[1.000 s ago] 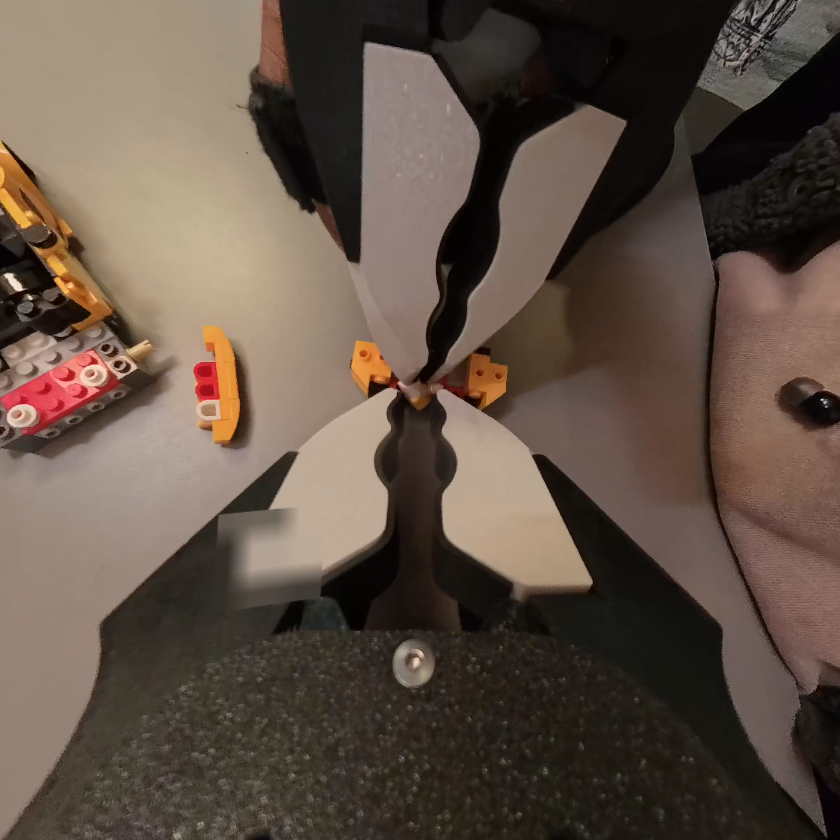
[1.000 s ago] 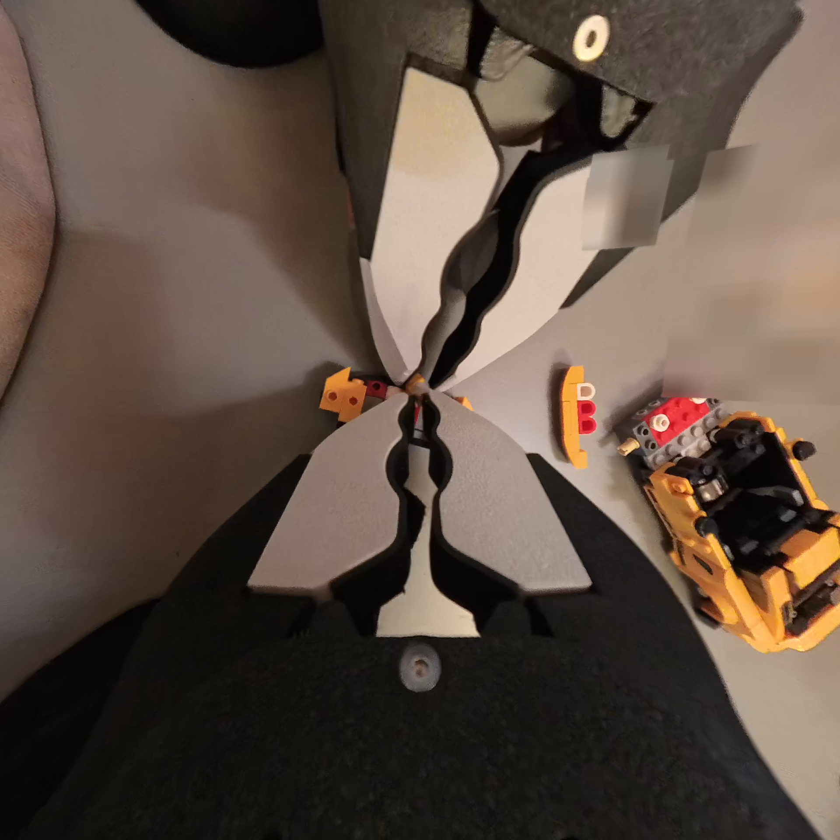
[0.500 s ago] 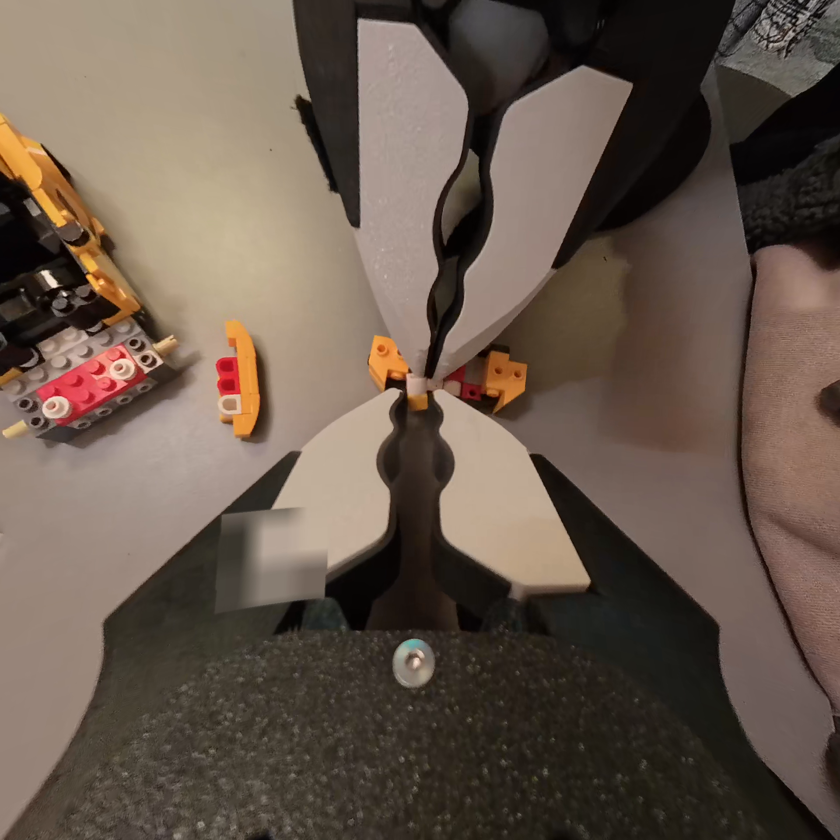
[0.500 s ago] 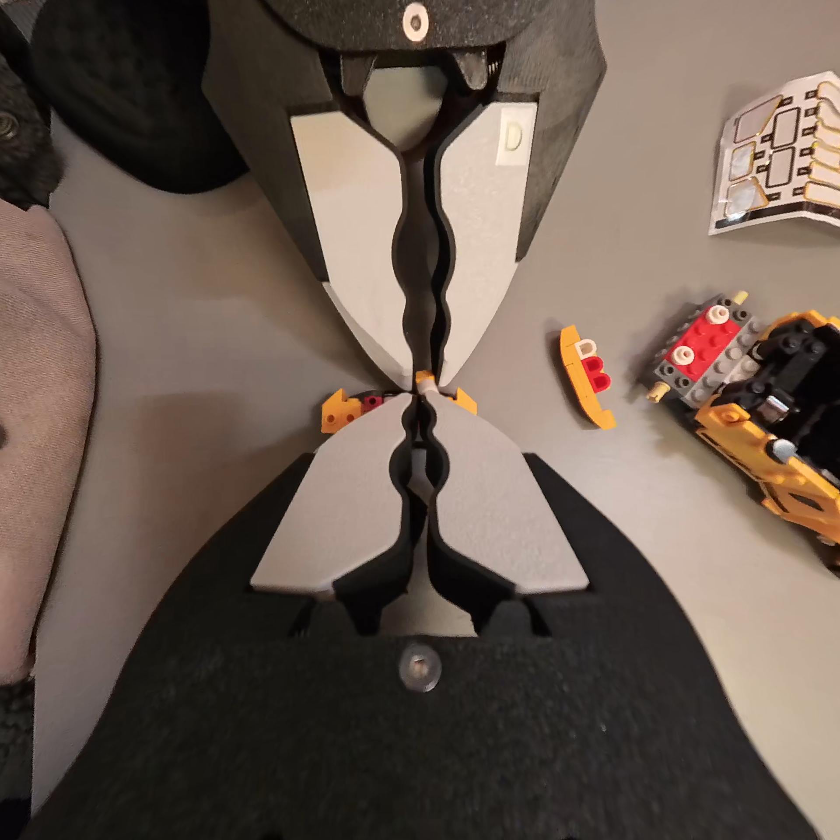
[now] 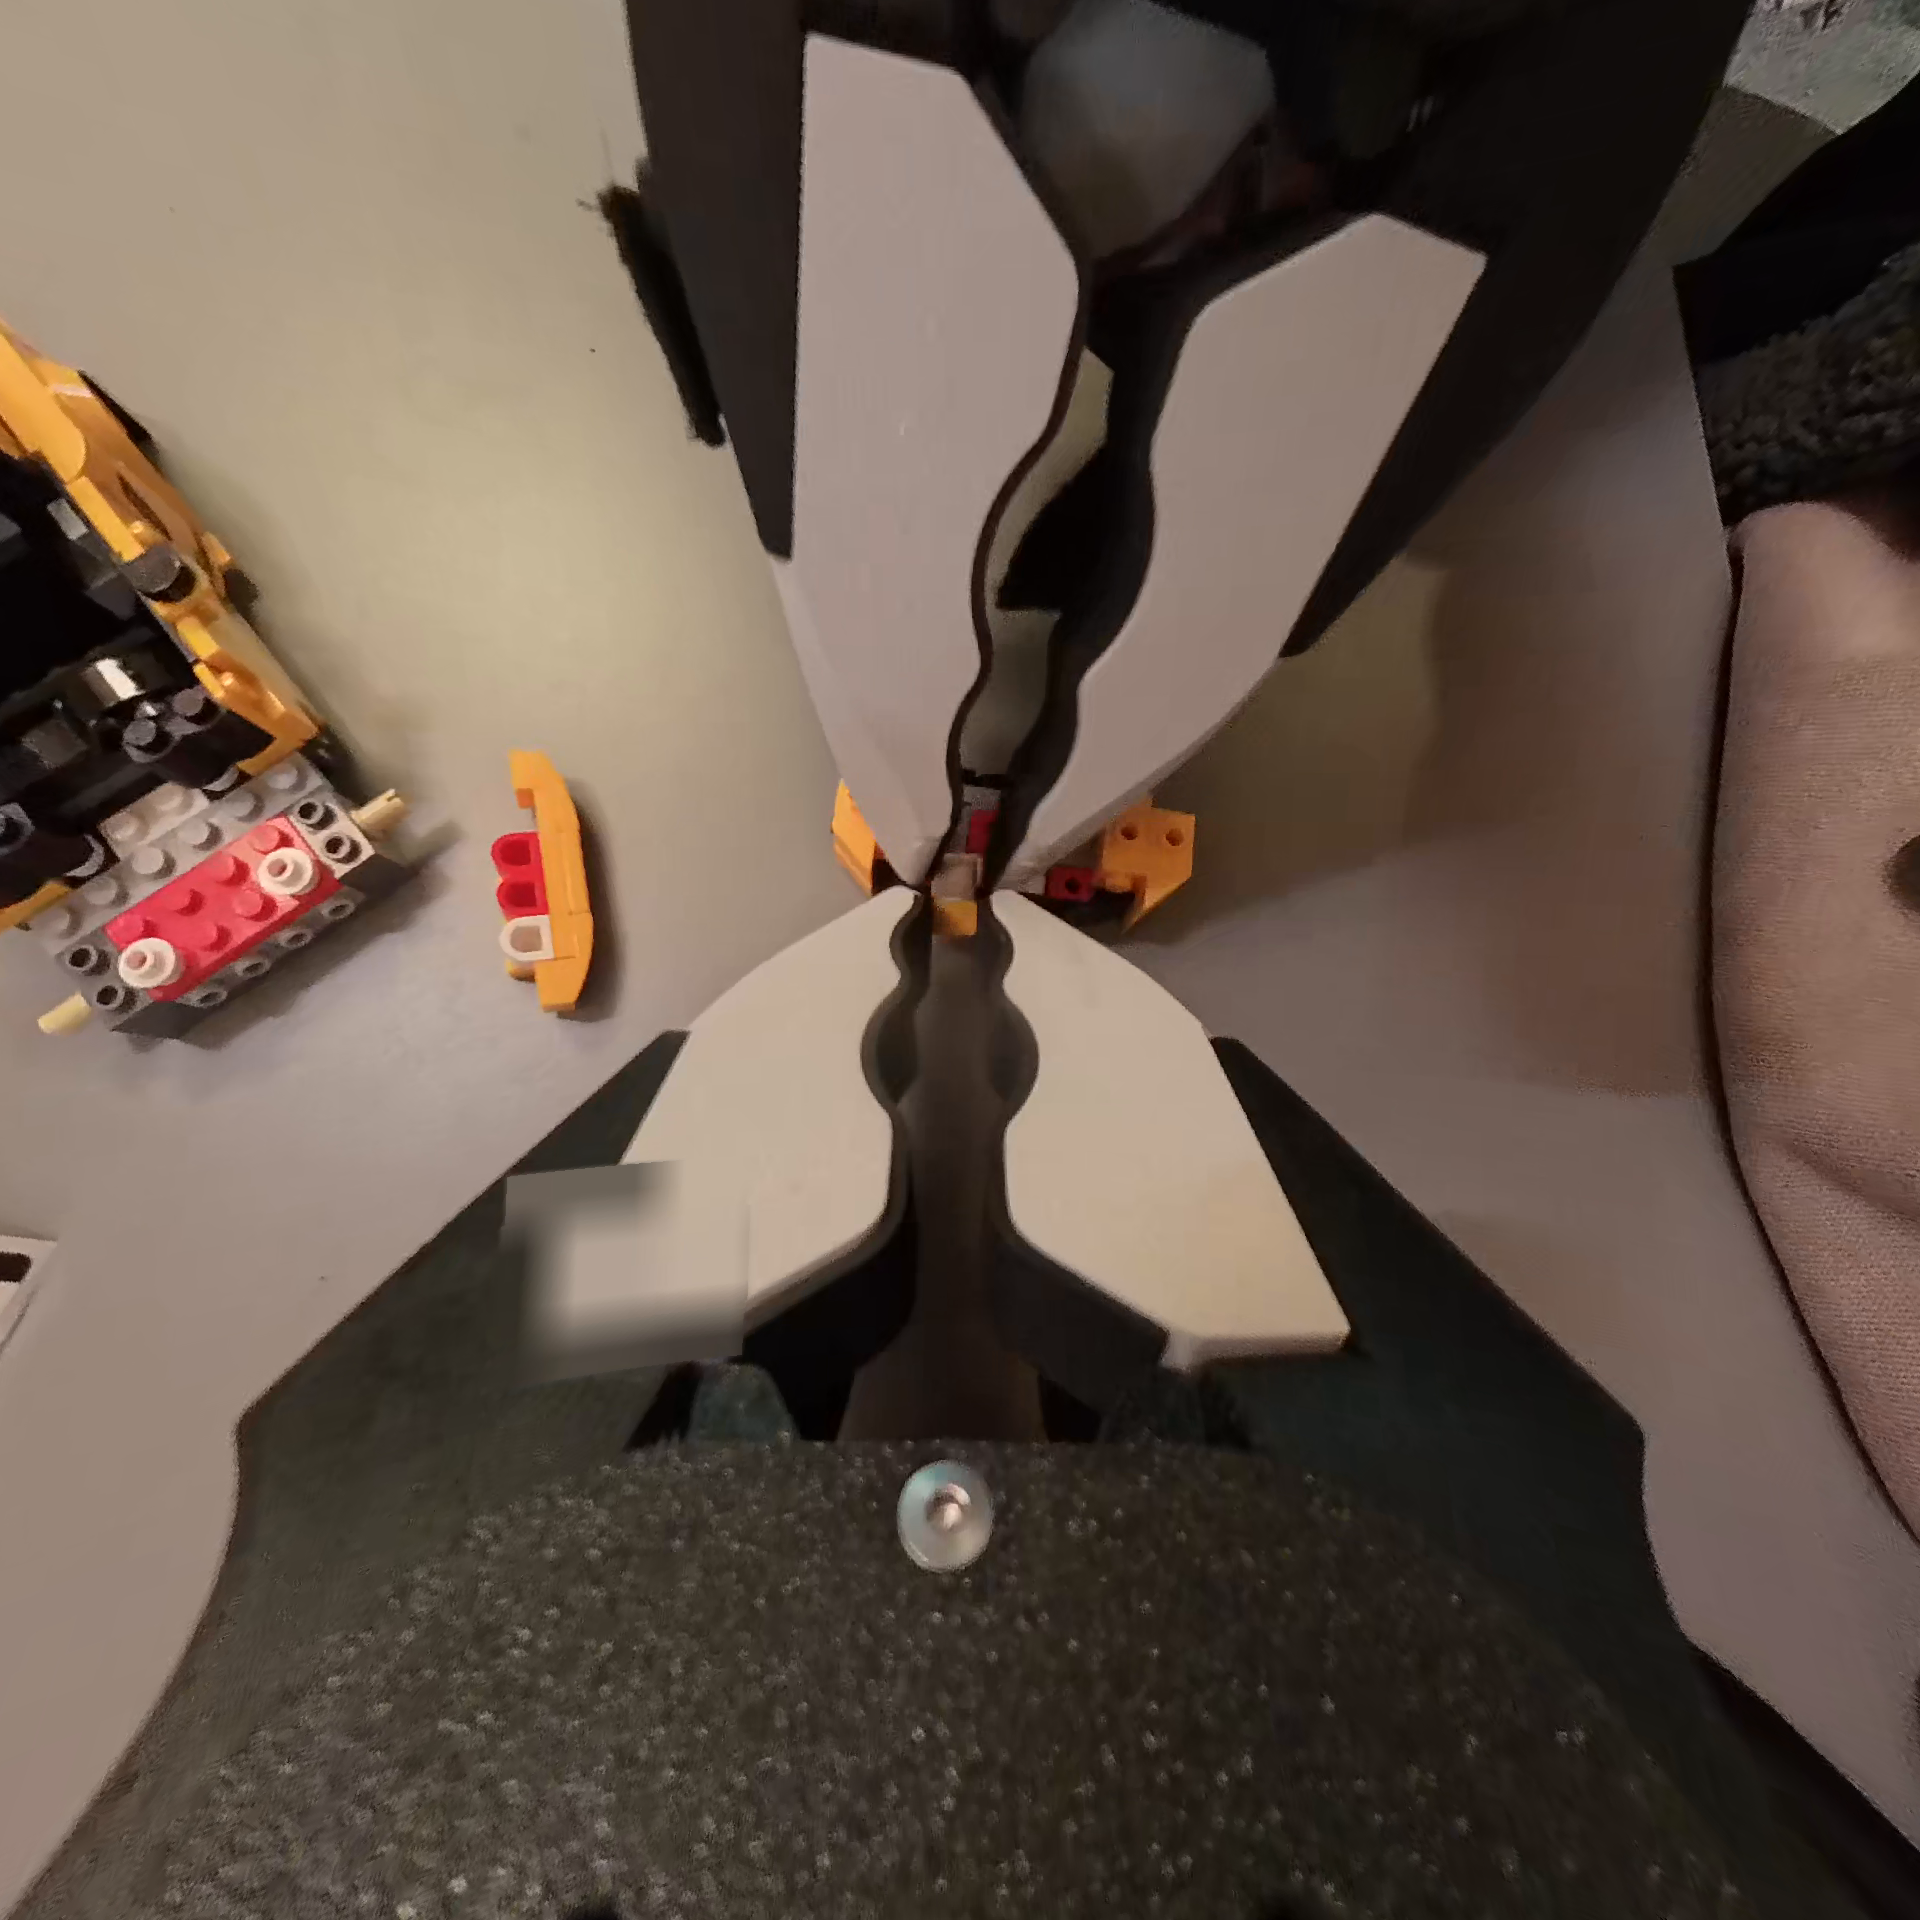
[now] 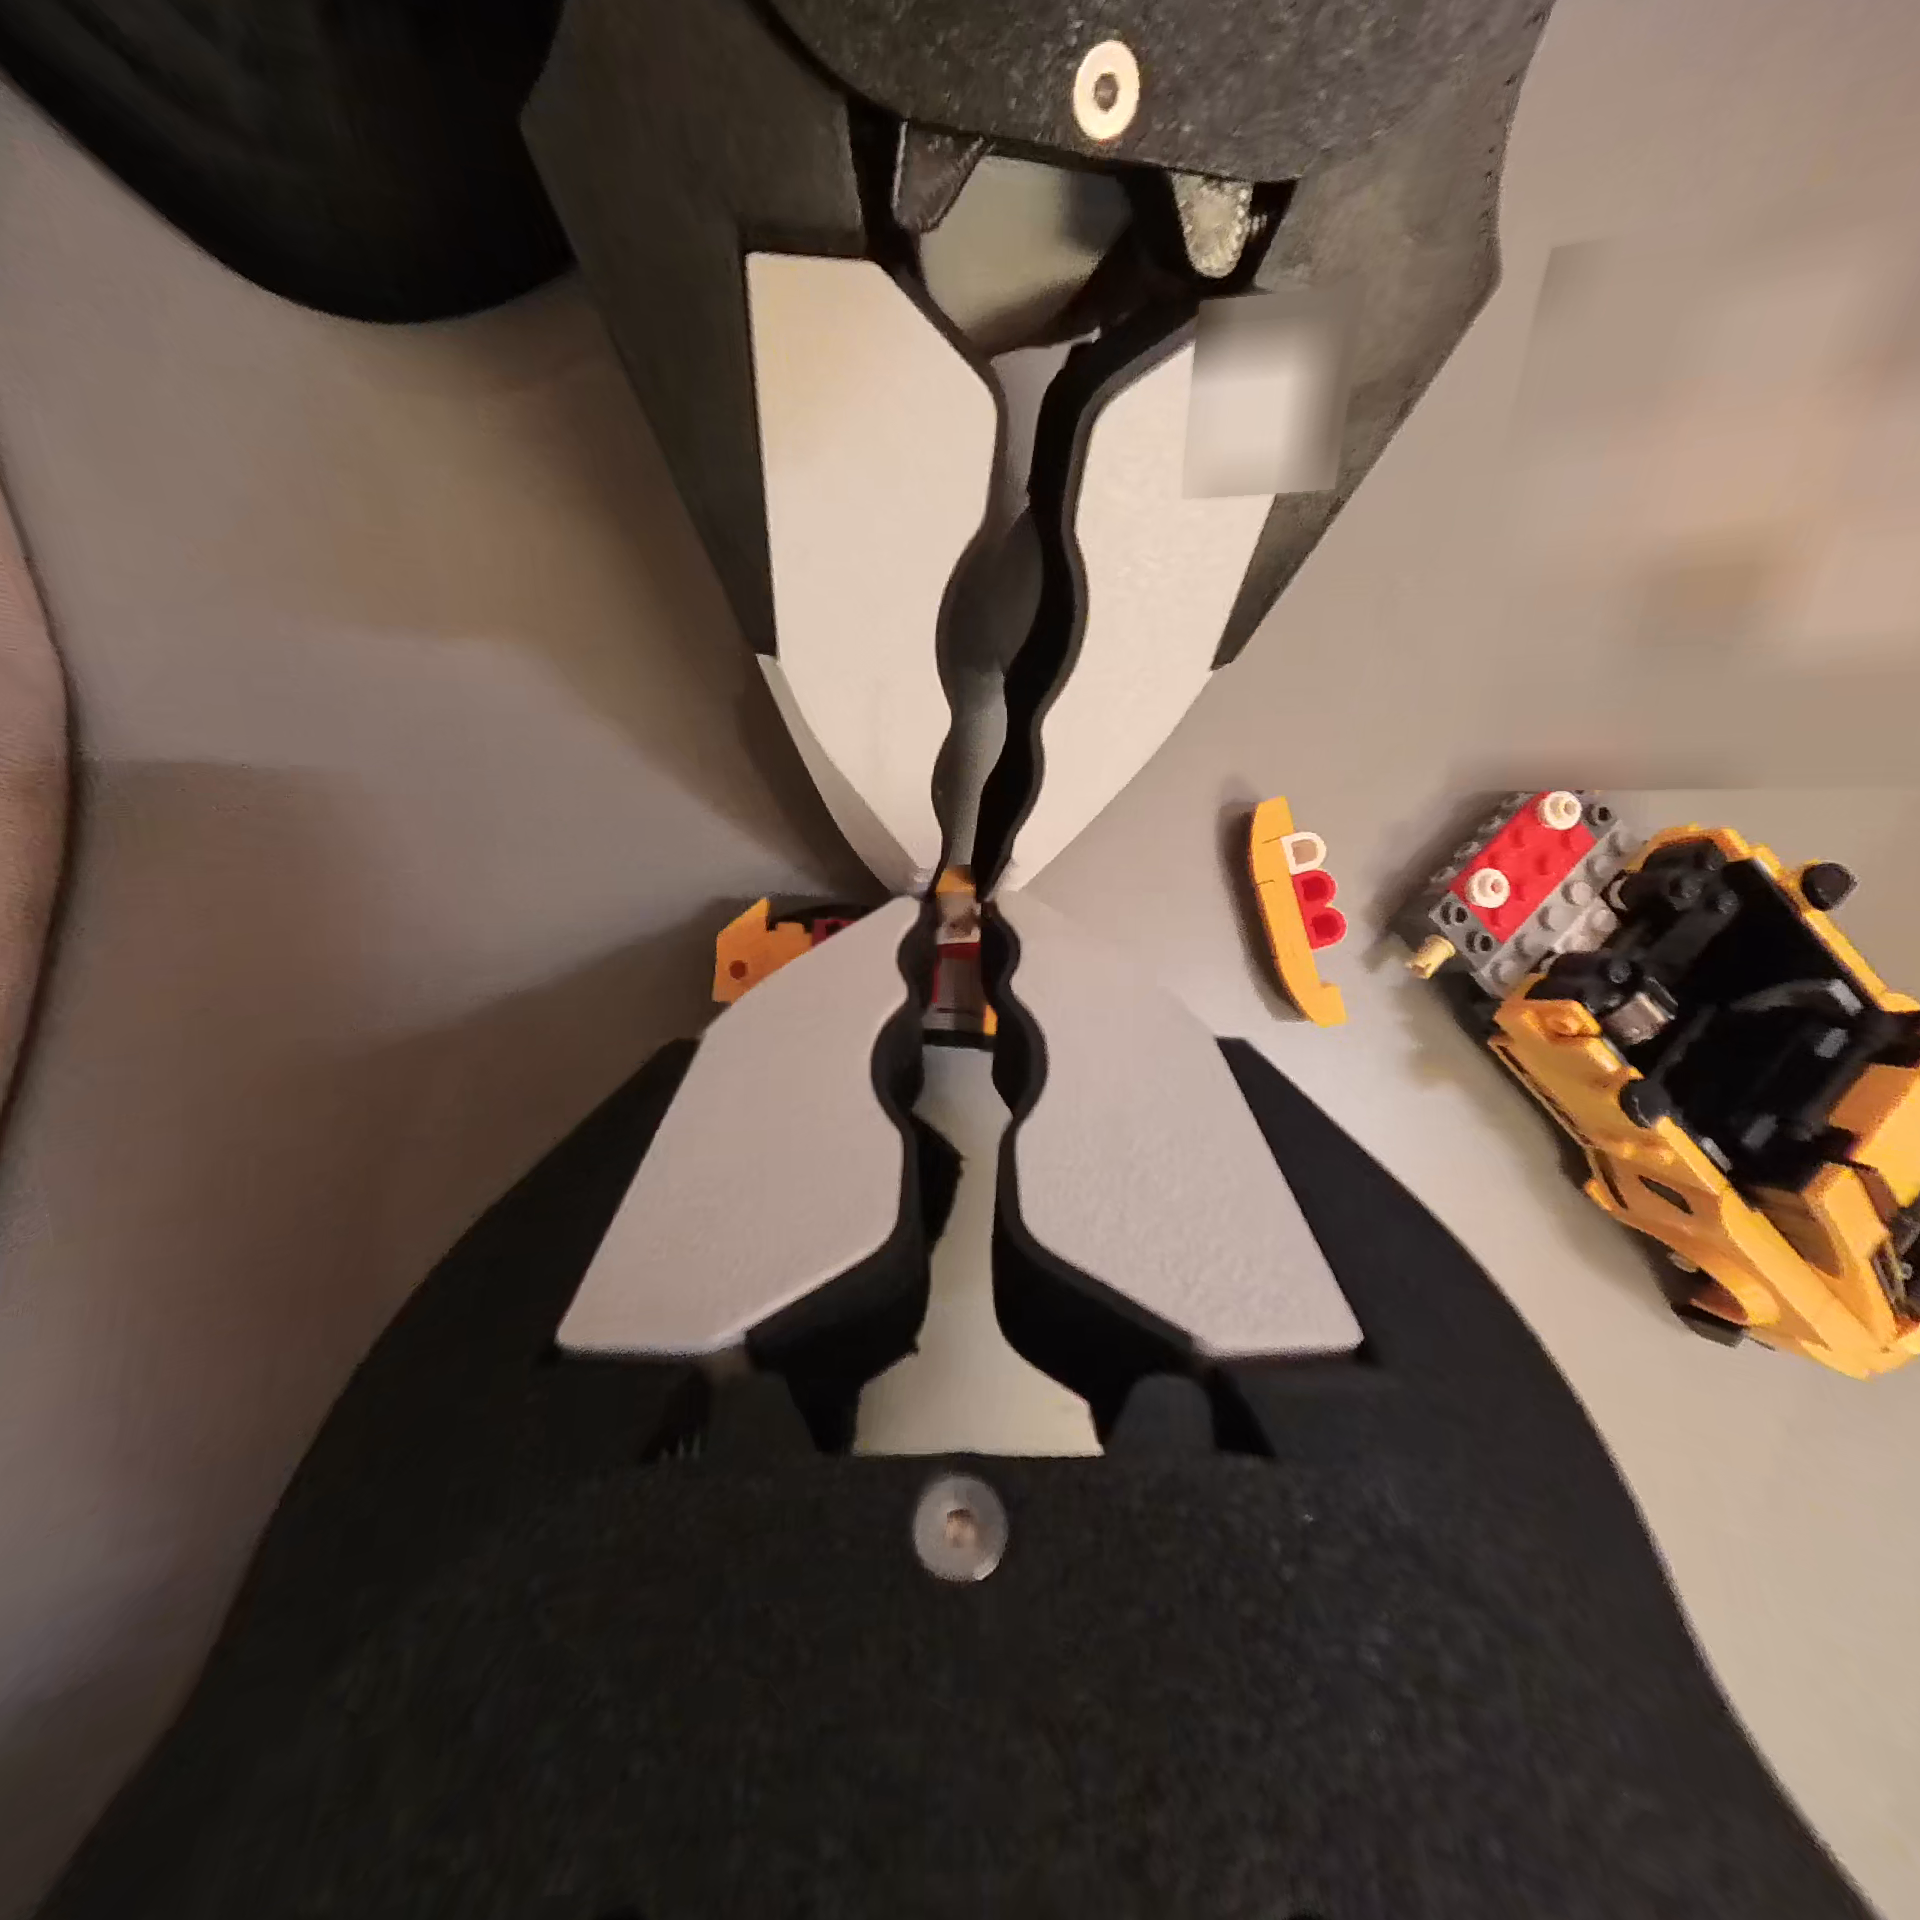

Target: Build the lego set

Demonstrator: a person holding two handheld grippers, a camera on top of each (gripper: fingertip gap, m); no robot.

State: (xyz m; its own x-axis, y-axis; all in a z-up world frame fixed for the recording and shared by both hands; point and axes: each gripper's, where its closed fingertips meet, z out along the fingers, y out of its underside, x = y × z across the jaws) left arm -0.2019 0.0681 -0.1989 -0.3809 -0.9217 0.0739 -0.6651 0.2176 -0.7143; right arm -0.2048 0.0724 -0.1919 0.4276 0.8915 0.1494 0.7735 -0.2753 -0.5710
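**Two claws meet over one small piece**

The left claw (image 5: 954, 902) and right claw (image 6: 958, 940) both clench the small orange-and-red brick subassembly (image 5: 1143, 847) just above the grey counter (image 5: 416, 416), probably steadying it while parts press together.

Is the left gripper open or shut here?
Shut: the left gripper pinches a small orange brick piece at its tips, meeting the right gripper over the orange-and-red brick subassembly.

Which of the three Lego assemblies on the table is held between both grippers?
The small orange-and-red assembly, pinched between the tips of the left gripper and right gripper. The curved orange piece and the yellow vehicle lie untouched aside.
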